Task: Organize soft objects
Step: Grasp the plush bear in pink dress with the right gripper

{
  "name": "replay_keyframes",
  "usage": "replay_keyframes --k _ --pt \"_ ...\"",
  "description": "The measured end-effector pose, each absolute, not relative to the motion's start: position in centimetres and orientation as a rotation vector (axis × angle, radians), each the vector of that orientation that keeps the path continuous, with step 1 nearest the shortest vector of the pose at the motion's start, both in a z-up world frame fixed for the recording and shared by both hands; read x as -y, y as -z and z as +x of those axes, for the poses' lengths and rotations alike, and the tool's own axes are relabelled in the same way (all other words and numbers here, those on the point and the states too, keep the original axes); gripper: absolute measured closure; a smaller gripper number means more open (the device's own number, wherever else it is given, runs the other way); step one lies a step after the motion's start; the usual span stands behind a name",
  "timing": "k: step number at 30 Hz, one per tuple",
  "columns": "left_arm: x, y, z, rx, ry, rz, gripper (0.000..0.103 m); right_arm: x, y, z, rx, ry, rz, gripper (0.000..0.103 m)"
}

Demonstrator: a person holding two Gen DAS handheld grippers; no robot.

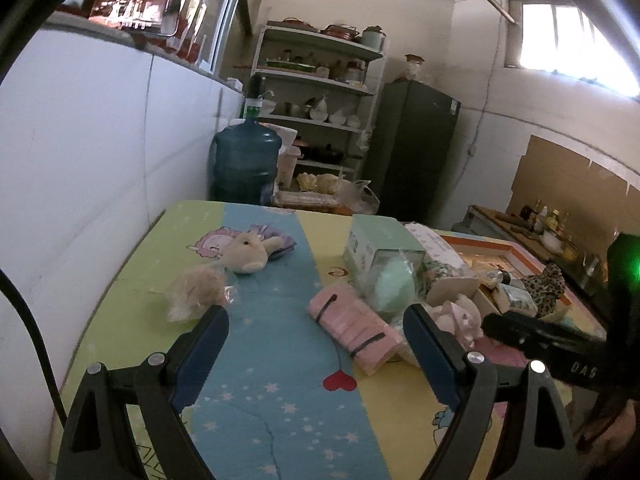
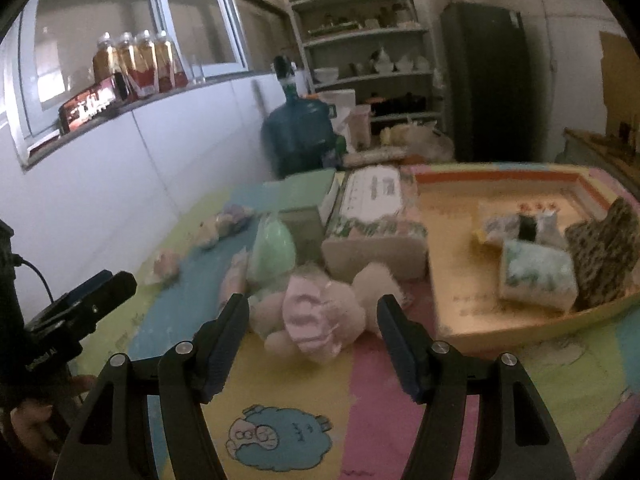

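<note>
My right gripper [image 2: 313,306] is open, and a pink and beige plush toy [image 2: 316,316] lies on the mat just past its fingertips, untouched by the pads. My left gripper [image 1: 316,316] is open too and holds nothing. A pink folded cloth bundle [image 1: 356,330] with black bands lies just ahead of it, towards the right finger. Further off are a fluffy beige pompom [image 1: 196,292] and a beige plush rabbit [image 1: 248,250]. A green soft lump in clear wrap [image 1: 394,288] leans on a green box [image 1: 376,236].
A shallow yellow tray [image 2: 520,332] at the right holds tissue packs [image 2: 536,276] and a leopard-print piece [image 2: 604,248]. A tissue box [image 2: 376,216] stands behind the plush. The colourful mat [image 1: 280,360] covers the table, with a white wall at the left and a water jug [image 1: 246,160] behind.
</note>
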State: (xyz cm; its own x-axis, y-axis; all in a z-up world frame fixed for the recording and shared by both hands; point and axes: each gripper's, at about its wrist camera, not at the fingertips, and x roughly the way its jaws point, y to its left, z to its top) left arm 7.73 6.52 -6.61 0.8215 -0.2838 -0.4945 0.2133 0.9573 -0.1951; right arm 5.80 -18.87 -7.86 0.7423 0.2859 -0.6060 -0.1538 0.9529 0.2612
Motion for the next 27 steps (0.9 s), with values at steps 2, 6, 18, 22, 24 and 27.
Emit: replay_keyframes --k 2,6,18,22,24,27 --pt "-6.8 6.8 7.8 -0.547 0.269 -0.14 0.014 19.0 8.5 5.8 -0.701 -0.241 0.246 0.035" --pt "-6.8 7.0 8.0 -0.549 0.28 -0.146 0.014 19.9 9.7 6.0 -0.708 -0.224 0.462 0.034" --pt "-8.2 7.3 7.7 -0.542 0.281 -0.161 0.014 22.0 13.0 8.2 -0.774 -0.124 0.878 0.029" --pt "-8.3 7.2 7.5 -0.541 0.281 -0.158 0.014 22.1 13.3 9.8 -0.79 -0.097 0.918 0.029" --pt "-8.3 7.2 7.5 -0.542 0.282 -0.16 0.014 21.9 13.2 10.1 -0.782 -0.086 0.905 0.029" --pt "-8.4 7.3 7.4 -0.546 0.28 -0.163 0.014 21.7 13.0 10.6 -0.786 -0.092 0.873 0.029"
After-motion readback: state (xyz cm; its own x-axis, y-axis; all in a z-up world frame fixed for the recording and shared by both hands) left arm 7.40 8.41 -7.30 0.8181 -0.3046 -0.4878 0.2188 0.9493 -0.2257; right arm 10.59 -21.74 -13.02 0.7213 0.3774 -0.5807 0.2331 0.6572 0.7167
